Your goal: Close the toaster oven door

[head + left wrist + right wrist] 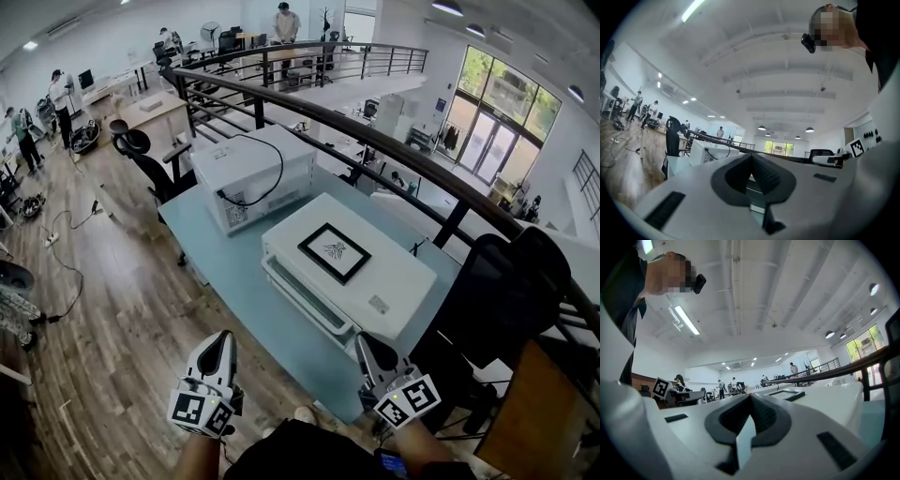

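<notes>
A white toaster oven (361, 281) with a black-framed marker on top sits at the near right of the light-blue table (211, 248). Its door (302, 298) faces the front-left table edge and looks flush with the body. My left gripper (225, 337) hovers off the table's front edge, left of the oven, shut with nothing in it. My right gripper (365, 341) is just in front of the oven's near corner, also shut and empty. In the left gripper view the jaws (751, 157) meet at a point. The right gripper view shows its jaws (750, 398) together, with the oven's top (787, 393) beyond.
A second white appliance (253, 173) with a black cable stands at the table's far end. A black railing (394, 155) runs behind the table. A black office chair (141, 155) stands at the far left and a dark chair (506, 291) at the right. People stand far off.
</notes>
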Demonstrator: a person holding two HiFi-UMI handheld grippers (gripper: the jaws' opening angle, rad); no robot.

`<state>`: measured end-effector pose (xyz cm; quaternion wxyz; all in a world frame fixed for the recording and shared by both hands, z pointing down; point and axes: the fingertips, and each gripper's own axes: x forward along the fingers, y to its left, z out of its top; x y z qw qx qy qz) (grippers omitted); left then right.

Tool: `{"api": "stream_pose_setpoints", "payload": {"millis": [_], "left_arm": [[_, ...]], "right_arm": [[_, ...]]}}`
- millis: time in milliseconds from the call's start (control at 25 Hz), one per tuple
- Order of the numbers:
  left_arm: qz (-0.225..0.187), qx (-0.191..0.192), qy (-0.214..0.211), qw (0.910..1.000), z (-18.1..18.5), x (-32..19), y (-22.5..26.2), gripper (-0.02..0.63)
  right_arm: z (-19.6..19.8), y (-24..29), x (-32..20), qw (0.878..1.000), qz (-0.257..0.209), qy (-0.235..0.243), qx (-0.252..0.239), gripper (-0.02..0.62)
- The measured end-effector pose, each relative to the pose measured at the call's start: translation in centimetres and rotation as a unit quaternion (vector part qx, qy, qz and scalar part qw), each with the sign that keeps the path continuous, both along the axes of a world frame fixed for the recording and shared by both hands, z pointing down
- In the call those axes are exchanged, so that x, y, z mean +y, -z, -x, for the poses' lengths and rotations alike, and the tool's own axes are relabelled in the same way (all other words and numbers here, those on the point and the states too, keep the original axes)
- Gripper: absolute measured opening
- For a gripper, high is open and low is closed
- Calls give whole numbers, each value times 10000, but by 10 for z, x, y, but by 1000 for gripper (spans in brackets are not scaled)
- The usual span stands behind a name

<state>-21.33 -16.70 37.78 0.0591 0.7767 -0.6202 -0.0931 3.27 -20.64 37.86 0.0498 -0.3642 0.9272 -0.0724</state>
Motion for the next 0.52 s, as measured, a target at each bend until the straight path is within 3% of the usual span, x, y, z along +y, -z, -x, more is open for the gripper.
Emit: {"api": "stream_pose_setpoints", "payload": {"millis": [520], "left_arm": [[-15, 18, -143, 9999, -8, -7, 0, 9]], "right_arm": [[7, 0, -11, 9999, -2, 140, 9, -5]]}}
